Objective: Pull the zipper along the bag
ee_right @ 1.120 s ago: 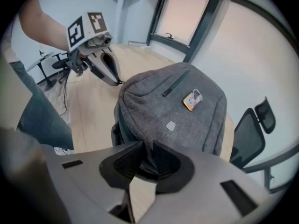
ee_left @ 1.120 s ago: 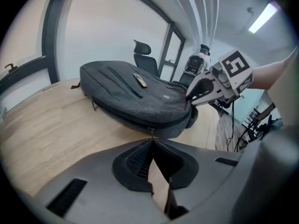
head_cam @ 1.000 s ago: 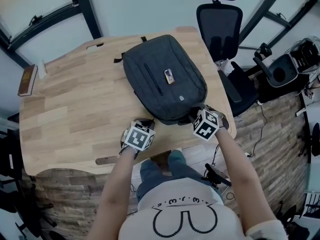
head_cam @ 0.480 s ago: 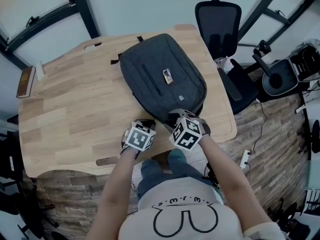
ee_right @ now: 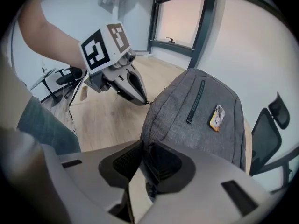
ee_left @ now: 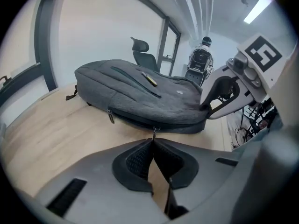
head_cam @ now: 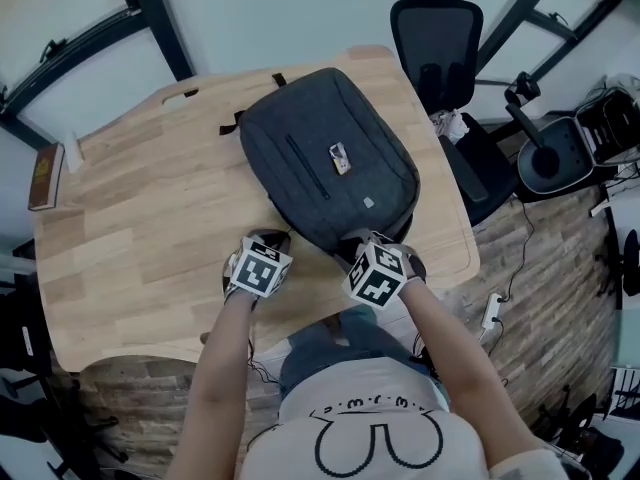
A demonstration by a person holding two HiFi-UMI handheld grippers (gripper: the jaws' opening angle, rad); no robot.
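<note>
A dark grey backpack (head_cam: 325,163) lies flat on the wooden table (head_cam: 140,228), a small badge (head_cam: 341,158) on its top. My left gripper (ee_left: 153,141) is shut on the zipper pull (ee_left: 154,133) at the bag's near edge; it also shows in the right gripper view (ee_right: 141,100) and in the head view (head_cam: 270,240). A second pull (ee_left: 111,116) hangs further left along the zip. My right gripper (ee_right: 142,146) has just been closing, and its pads now pinch the bag's near edge fabric (ee_right: 161,125), right of the left gripper (head_cam: 355,240).
A black office chair (head_cam: 440,48) stands beyond the table's far right corner. A book (head_cam: 42,178) lies at the table's left edge. Gear and cables (head_cam: 600,118) sit on the floor at the right. The table's front edge runs just below both grippers.
My right gripper let go at the bag's near right corner, moved left along the near edge and closed there. My left gripper slid left with the zipper pull.
</note>
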